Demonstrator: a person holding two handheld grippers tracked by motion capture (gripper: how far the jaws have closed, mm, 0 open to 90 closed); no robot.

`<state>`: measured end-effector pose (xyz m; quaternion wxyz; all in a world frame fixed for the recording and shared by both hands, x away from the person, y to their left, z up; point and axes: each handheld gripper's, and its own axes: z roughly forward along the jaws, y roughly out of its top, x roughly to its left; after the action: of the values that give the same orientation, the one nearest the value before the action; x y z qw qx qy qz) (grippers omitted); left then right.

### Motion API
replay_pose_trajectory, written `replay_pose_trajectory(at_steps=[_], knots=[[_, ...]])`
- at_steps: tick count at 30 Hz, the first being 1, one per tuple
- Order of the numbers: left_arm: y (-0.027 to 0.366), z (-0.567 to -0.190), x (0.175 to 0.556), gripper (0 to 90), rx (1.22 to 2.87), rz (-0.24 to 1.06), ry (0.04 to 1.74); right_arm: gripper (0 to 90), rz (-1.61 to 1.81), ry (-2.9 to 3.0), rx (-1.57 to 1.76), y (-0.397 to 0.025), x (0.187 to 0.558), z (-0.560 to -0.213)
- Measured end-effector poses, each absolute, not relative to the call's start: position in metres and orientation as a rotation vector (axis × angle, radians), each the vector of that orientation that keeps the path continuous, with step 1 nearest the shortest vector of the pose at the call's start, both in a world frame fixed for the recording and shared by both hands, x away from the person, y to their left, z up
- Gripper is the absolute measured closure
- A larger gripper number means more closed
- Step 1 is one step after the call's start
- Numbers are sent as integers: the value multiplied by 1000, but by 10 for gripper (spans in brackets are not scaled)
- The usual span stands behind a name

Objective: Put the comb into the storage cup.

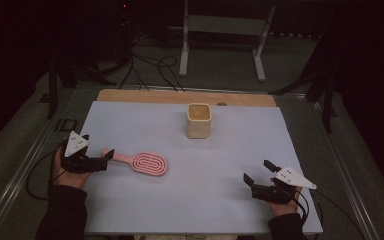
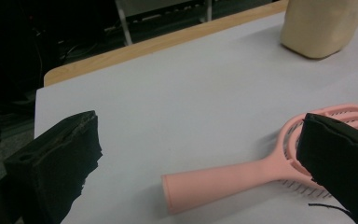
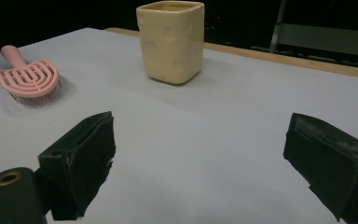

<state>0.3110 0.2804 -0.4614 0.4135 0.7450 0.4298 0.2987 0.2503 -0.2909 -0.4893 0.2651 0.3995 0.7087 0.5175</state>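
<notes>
Flat on the table, pink vented hairbrush (image 1: 143,162) lies by spread left tongs (image 1: 109,157); right tongs (image 1: 258,172) spread.

High view: set above the near edge of the tabletop (image 1: 190,200), looked forward and down, took in the whole sheet and the dark floor beyond. Left gripper view: rode low and close over the tabletop's left part, faced along its own jaws toward the pink brush (image 2: 242,179), with the cream cup (image 2: 324,25) at the top right. Right gripper view: sat low near the front right, faced across toward the far edge. Shared by all three: brush and cup.
</notes>
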Motion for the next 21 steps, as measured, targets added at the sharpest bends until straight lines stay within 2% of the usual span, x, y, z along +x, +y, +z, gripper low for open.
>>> replay_pose_trajectory(at_steps=[21], knots=[[280,-460,336,6,1918,725,1133,86,1398,1921,1078,-291,251,-490]])
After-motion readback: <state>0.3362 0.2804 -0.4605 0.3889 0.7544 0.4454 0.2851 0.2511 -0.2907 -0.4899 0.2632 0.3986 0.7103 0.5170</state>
